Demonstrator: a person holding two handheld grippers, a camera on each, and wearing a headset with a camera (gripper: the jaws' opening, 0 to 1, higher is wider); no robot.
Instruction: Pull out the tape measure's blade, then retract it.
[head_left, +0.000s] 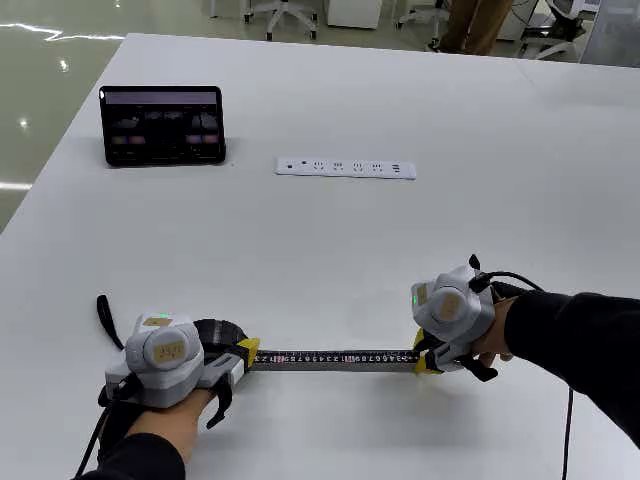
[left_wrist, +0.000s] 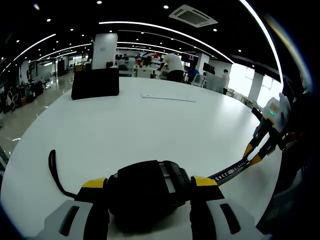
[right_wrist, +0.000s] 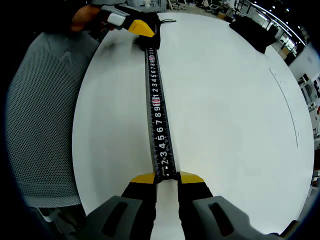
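"On the near side of the power strip (head_left: 345, 168), what is hard to see?"

"The tip of the blade (right_wrist: 157, 115), hidden between the jaws of my right gripper (right_wrist: 162, 177). My left gripper (left_wrist: 150, 181) covers half the tape measure (left_wrist: 150, 196) in the head view."

"How many?"

"One tape measure, one blade, two grippers."

"Jaws?"

"Left spread wide, clamping the tape measure; right nearly closed, pinching the blade's end."
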